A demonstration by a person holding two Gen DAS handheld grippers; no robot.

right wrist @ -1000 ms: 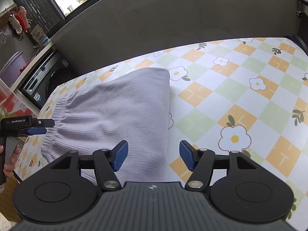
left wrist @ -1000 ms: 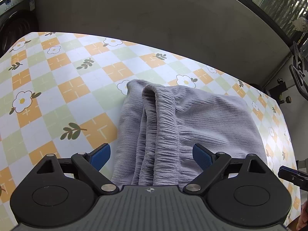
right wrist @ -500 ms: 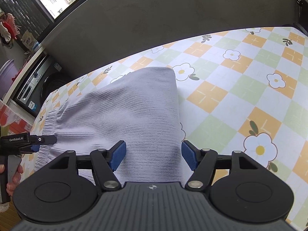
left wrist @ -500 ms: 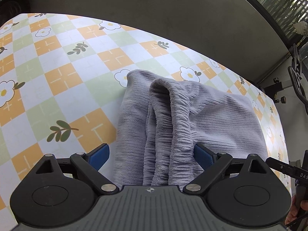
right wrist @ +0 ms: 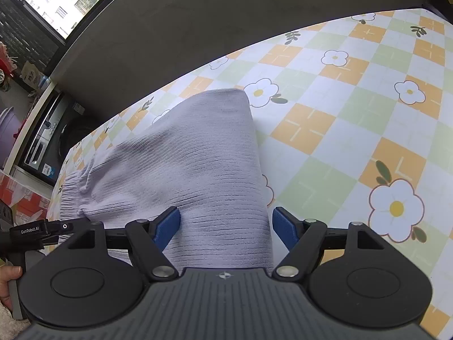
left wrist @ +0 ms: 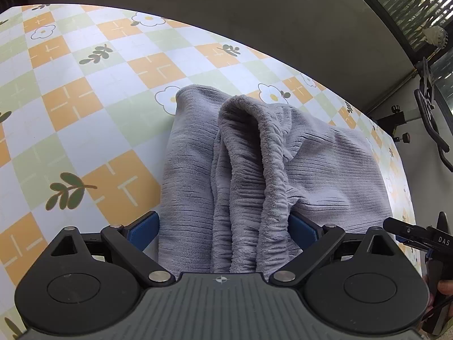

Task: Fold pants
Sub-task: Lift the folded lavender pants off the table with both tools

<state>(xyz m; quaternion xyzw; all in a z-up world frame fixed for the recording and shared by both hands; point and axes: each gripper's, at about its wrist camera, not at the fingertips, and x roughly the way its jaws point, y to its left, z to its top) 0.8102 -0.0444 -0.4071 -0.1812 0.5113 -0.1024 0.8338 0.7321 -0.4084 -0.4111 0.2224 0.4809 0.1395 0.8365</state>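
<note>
Left wrist view, left to right: bare checked tablecloth (left wrist: 85,107) fills the whole left side, open room there out to the table's far edge against the grey wall (left wrist: 254,8). The grey pants (left wrist: 325,170) lie folded on the cloth at centre-right, left edge straight, far left corner near a white flower print. The gathered waistband (left wrist: 269,153) stands up as a ridge down the middle of the pile. The left gripper (left wrist: 223,223) is spread wide, blue pads either side of the waistband end; the left pad sits just beside the fabric edge, the right pad is partly hidden by the bunched cloth, nothing pinched. At far right the right gripper (left wrist: 419,233) pokes in at the pants' near right corner, and only a narrow strip of cloth is free beyond the pants before the table edge.

Right wrist view, left to right: a washing machine (right wrist: 42,144) stands past the table's left edge. The left gripper's tip shows at the left frame edge by the waistband end. The pants run from there up to a far corner near centre. The right gripper is wide open, straddling the straight folded edge of the pants, left pad over fabric, right pad over bare cloth, holding nothing. Right of that the tablecloth is open all the way to the frame edge.
</note>
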